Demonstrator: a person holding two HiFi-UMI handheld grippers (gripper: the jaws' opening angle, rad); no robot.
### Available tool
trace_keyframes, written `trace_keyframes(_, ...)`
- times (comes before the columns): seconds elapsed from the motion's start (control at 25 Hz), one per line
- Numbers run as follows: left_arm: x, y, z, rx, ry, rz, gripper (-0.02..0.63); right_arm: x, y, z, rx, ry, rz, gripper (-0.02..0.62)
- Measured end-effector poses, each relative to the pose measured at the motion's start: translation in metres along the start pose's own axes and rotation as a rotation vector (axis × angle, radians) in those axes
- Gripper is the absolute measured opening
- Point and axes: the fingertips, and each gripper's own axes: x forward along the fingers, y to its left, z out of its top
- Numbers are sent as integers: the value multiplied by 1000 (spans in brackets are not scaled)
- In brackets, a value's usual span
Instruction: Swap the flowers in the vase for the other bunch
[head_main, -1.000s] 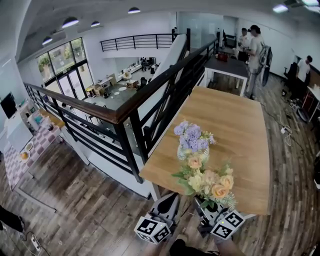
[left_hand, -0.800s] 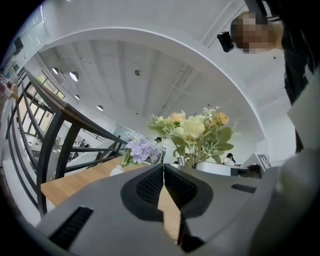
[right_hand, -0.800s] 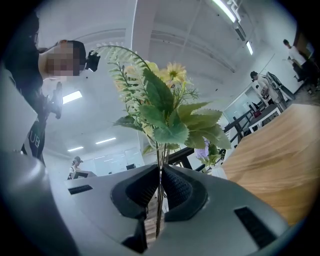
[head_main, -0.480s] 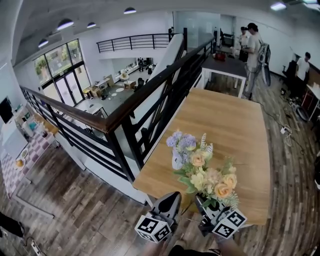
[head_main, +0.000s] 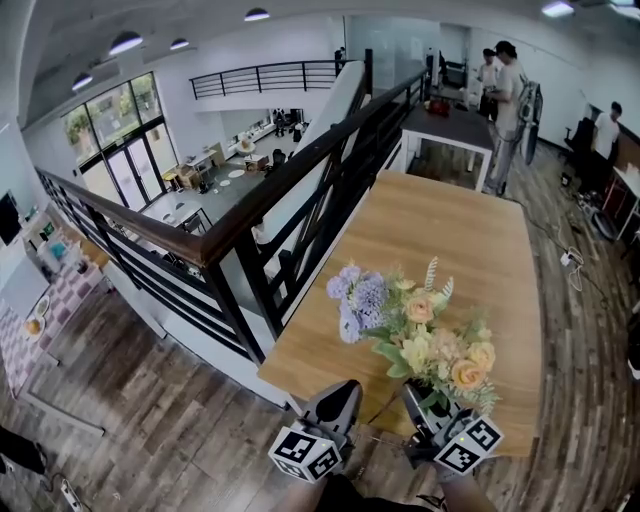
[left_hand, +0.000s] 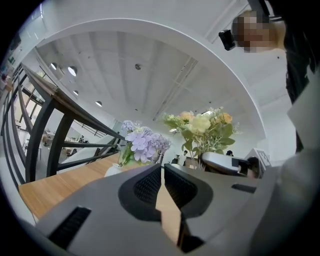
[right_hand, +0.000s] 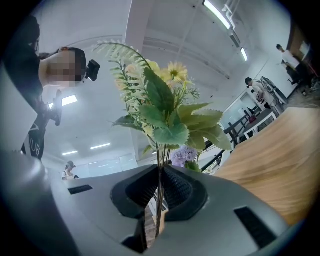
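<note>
We are on an upper floor with a wooden plank floor, beside a black railing (head_main: 230, 235) with a brown handrail. A long light wooden table (head_main: 470, 250) stands against it. Further back some people (head_main: 508, 100) stand near a darker table (head_main: 455, 130).

Near the table's front end stands a small white vase (left_hand: 112, 170), and in it is a bunch of purple flowers (head_main: 357, 296). In the head view the blooms hide nearly all of the vase, so it probably holds only these flowers.

The right gripper (right_hand: 161, 187) is pinching the thin green stems of the yellow and peach bunch (head_main: 440, 345), which stands upright above the table's near edge, just beside the purple flowers on their right. We cannot tell if the two bunches touch.

The left gripper (left_hand: 162, 172) has its jaws pressed together with nothing between them. It hangs in front of the table's near corner, pointing towards the vase.
</note>
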Motion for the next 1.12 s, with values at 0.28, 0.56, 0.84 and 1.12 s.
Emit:
trace_keyframes(0.28,18,19,-6,1,21,0,12,10,-18,6,-4,-11,-8,48)
trace_keyframes(0.56,47,43,-12,11,54,11,35,24,-33,12,-12,-6,-14,48)
trace_keyframes(0.84,74,68,-20,76,104,32,125,34,-55,18,0,-37,-25,48)
trace_keyframes(1.12,97,92,-23,142,123,55,207,40,-58,22,-22,-61,-20,48)
